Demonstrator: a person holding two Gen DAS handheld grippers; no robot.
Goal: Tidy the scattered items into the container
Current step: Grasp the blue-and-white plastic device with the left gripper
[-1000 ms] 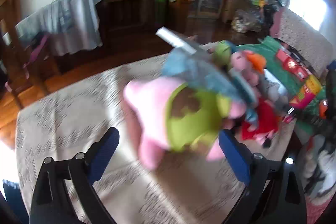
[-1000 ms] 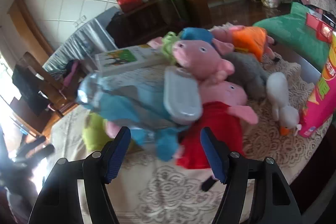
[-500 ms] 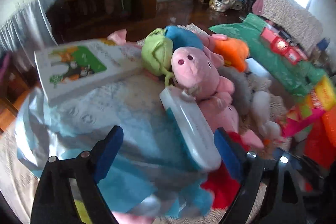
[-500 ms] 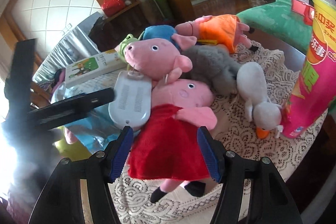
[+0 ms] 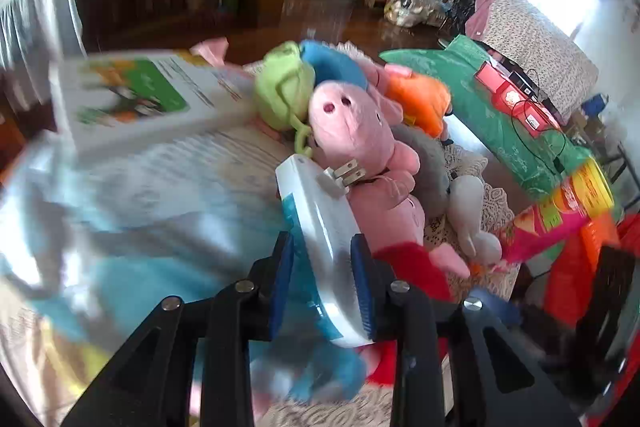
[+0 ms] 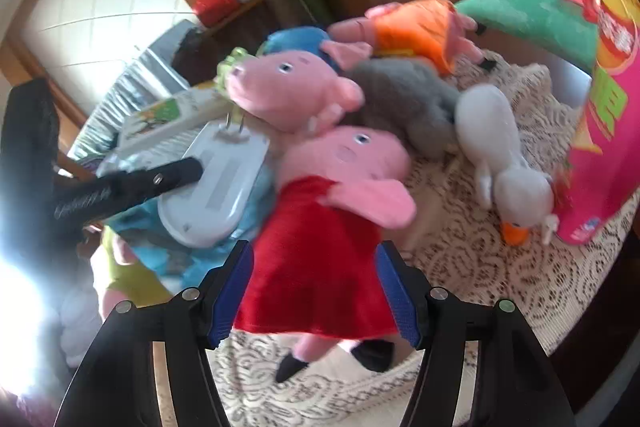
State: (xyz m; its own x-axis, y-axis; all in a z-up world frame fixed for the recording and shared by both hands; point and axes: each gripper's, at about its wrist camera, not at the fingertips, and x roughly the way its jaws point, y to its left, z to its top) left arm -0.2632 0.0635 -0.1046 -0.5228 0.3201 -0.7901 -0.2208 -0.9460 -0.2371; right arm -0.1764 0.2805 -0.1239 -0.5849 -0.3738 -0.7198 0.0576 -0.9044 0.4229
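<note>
My left gripper (image 5: 324,279): was wide, now clamped on white plug-in device (image 5: 320,227) | my right gripper (image 6: 316,291): wide around red-dressed pig plush (image 6: 324,227) | first pick secured.

Lace tablecloth (image 6: 500,291): bare patch lying open in front of the white goose plush (image 6: 508,163), offering the only free passage. Red-dressed pig plush (image 6: 332,243) sitting between the right gripper (image 6: 316,291) fingers, blocking the centre. Pink snack bag (image 6: 604,131) standing against the right edge. Grey plush (image 6: 404,99) and orange-clad pig (image 6: 416,27) crowding the rear.
</note>
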